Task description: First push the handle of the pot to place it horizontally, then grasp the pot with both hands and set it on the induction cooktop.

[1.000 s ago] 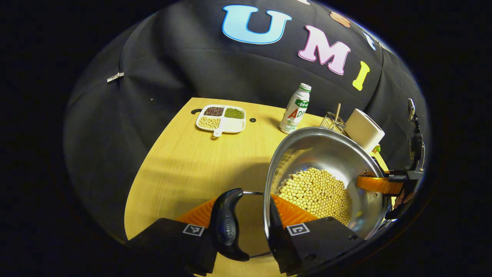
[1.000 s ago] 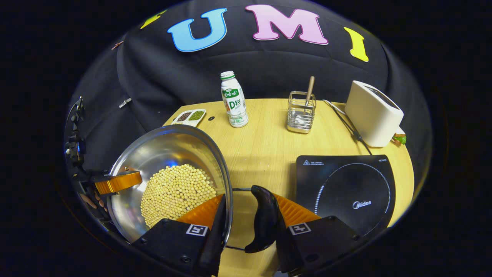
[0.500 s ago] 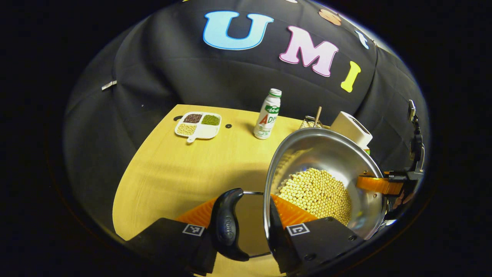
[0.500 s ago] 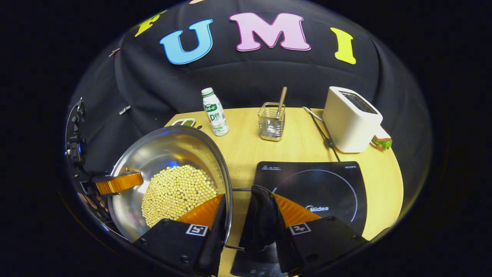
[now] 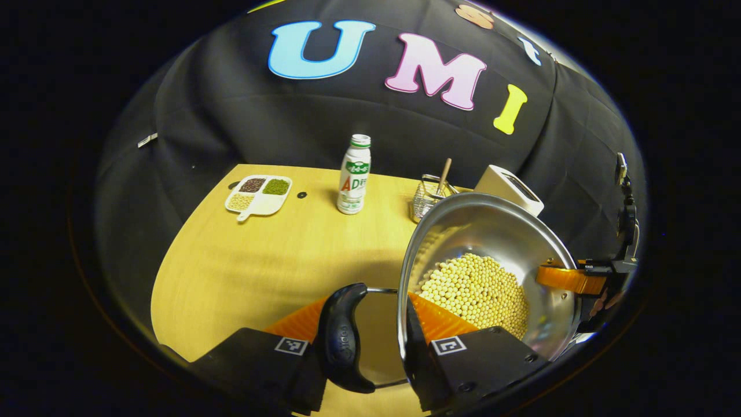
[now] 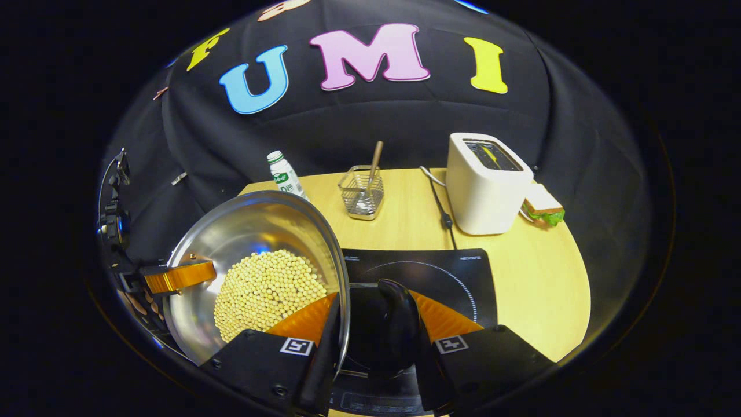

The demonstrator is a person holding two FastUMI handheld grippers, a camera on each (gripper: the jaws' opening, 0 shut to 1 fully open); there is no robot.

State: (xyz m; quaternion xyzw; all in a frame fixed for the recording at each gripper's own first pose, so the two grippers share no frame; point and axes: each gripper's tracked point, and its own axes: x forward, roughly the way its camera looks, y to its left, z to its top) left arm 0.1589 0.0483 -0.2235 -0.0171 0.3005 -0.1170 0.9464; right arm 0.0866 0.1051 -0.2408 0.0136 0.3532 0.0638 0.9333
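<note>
A steel pot holding yellow beans hangs in the air between both grippers. My left gripper is shut across the pot's rim and black side handle, one finger inside the pot and one outside. My right gripper grips the opposite rim and black handle the same way, the pot at its left. Each gripper also appears far off at the pot's other side, the right gripper and the left gripper. The black induction cooktop lies on the table right under my right gripper and the pot's edge.
A white toaster with its cord stands behind the cooktop, a sandwich beside it. A wire holder with a wooden stick, a drink bottle and a divided dish of beans line the table's back.
Both grippers have carried the pot to the right. The cooktop, earlier off to the right, now lies beneath the right gripper. Both grips are unchanged.
</note>
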